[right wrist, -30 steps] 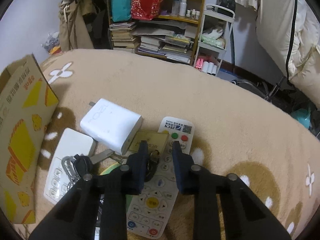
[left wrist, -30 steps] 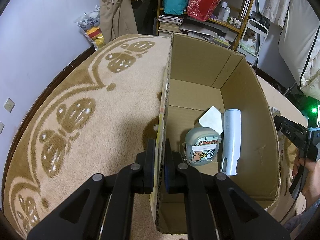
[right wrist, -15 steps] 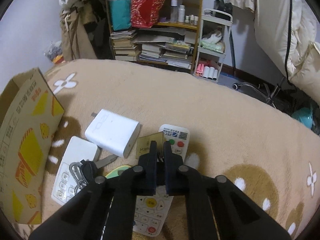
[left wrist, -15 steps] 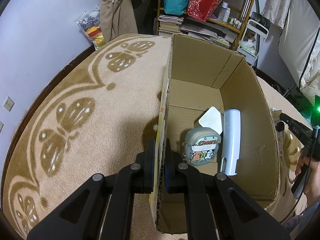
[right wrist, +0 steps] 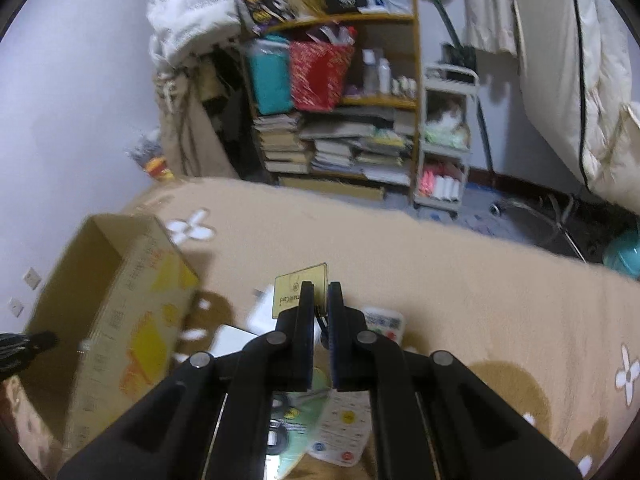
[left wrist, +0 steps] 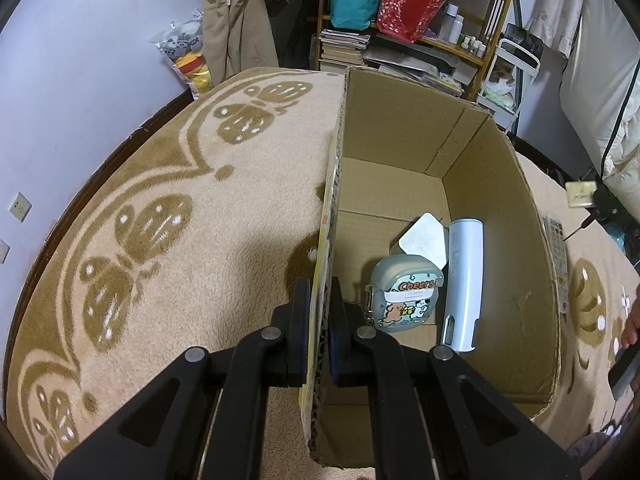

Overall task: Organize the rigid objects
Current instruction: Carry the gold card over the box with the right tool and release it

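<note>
My left gripper (left wrist: 320, 304) is shut on the left wall of an open cardboard box (left wrist: 400, 132) standing on the carpet. Inside lie a grey "Cheers" earbud case (left wrist: 406, 300), a pale blue tube (left wrist: 464, 280) and a white square piece (left wrist: 424, 240). My right gripper (right wrist: 320, 296) is shut on a gold card (right wrist: 298, 290) and holds it in the air above the carpet, right of the box (right wrist: 120, 280). From the left wrist view the gold card (left wrist: 582, 193) hangs beyond the box's right wall.
Under the raised card lie a white remote (right wrist: 348, 420), a white charger (right wrist: 264, 316), a second white pad (right wrist: 232, 340) and a green disc (right wrist: 304, 420). The remote (left wrist: 558, 256) lies close to the box's right wall. A full bookshelf (right wrist: 340, 128) stands behind.
The right gripper closed on the gold card and lifted it off the pile, tilting upward. The left gripper and the box stayed still.
</note>
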